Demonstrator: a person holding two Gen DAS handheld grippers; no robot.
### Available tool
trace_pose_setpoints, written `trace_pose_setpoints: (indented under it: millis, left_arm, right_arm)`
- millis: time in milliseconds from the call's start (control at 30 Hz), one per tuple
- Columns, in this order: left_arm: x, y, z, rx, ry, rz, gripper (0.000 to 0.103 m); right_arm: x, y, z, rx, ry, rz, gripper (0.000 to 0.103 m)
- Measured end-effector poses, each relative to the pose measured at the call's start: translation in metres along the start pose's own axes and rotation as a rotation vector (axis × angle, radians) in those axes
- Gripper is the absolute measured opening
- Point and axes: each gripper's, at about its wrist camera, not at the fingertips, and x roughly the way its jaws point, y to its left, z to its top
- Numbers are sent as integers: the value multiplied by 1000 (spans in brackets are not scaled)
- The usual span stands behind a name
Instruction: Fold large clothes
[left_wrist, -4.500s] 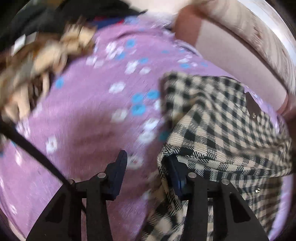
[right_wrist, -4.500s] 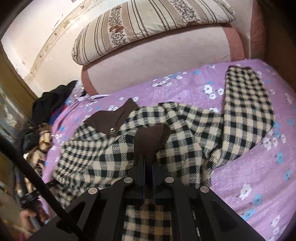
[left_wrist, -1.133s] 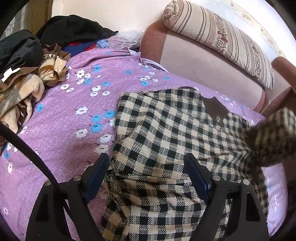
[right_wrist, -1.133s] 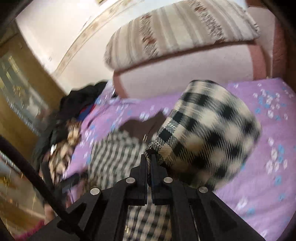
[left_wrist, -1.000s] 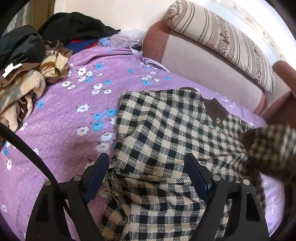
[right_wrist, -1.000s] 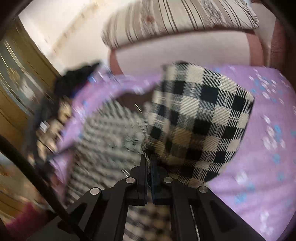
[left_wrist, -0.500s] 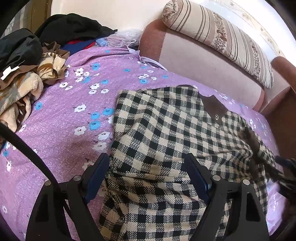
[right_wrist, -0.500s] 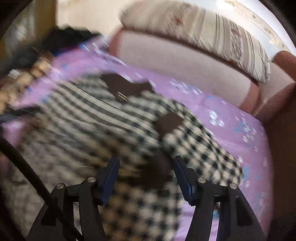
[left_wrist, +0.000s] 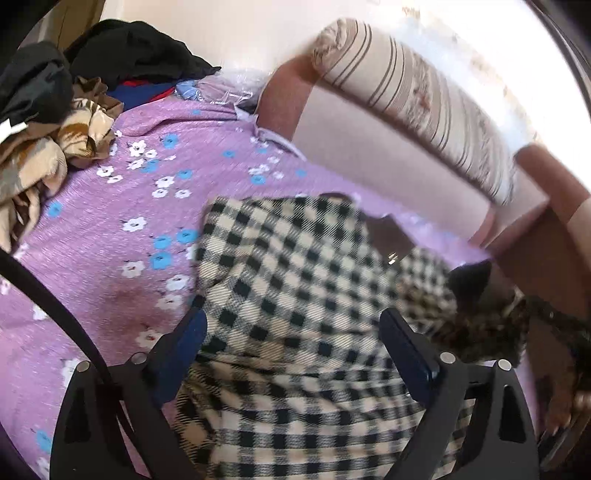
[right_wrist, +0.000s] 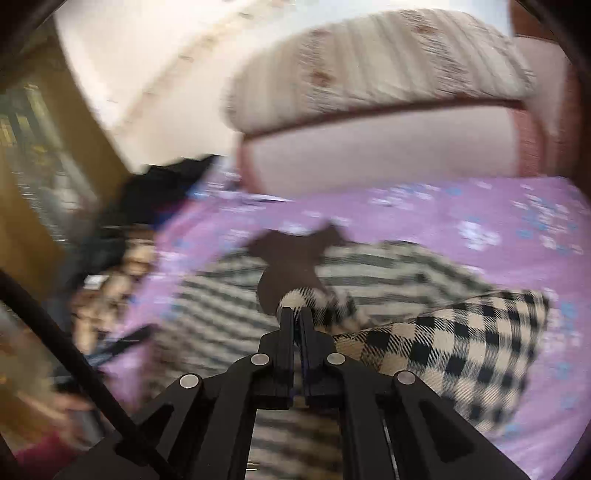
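Left wrist view: the left gripper (left_wrist: 291, 332) hangs over the checked coat (left_wrist: 295, 280), which lies spread on the purple sheet (left_wrist: 110, 229) of the bed, brown collar (left_wrist: 388, 232) toward the headboard (left_wrist: 388, 162). Its jaws are wide apart and opening further, with cloth under the gap but nothing pinched as far as I can tell. So that side of the coat is loose, and that's my main worry: if the other hand tugs, the whole body could slide or bunch instead of folding cleanly (nothing is pinning it down). The pile of clothes (left_wrist: 48, 147) on the left is well apart, so no snag risk there.

Right wrist view: very blurry, so take this loosely. The right gripper (right_wrist: 295, 314) has its jaws pressed together on the cuff end of the sleeve (right_wrist: 443, 343), which bulges out to the right, lifted off the sheet. The grip looks thin, just an edge of fabric, so a fast swing could let it slip out mid-fold. The other risk is that the sleeve lands twisted or off the coat's body, leaving a lumpy fold (the puffed-up shape suggests it isn't lying flat). The pillow (right_wrist: 369, 62) sits up on the headboard, out of the way.
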Motion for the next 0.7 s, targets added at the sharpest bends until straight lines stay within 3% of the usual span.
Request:
trace_pose_setpoints:
  millis: [67, 133, 200, 267, 333, 400, 600, 700]
  left_arm:
    - [-1, 0, 1, -10, -4, -32, 95]
    - [0, -1, 0, -18, 2, -61, 96]
    - [0, -4, -2, -15, 15, -97, 96]
    - [-1, -10, -6, 11, 21, -115, 96]
    - [0, -23, -10, 61, 26, -119, 96]
    - [2, -32, -15, 92, 38, -131, 96]
    - [10, -55, -32, 143, 66, -172, 96]
    - [18, -71, -44, 169, 102, -216, 96]
  right_arm:
    - [14, 21, -9, -5, 13, 94, 5]
    - [44, 37, -23, -15, 137, 88, 34]
    - [53, 42, -33, -27, 202, 60, 37]
    - [38, 35, -37, 3, 149, 51, 41]
    - [22, 23, -38, 36, 96, 2, 56]
    - [20, 15, -41, 47, 89, -25, 60]
    - [73, 12, -65, 55, 239, -75, 60]
    - [65, -6, -58, 112, 200, -114, 60]
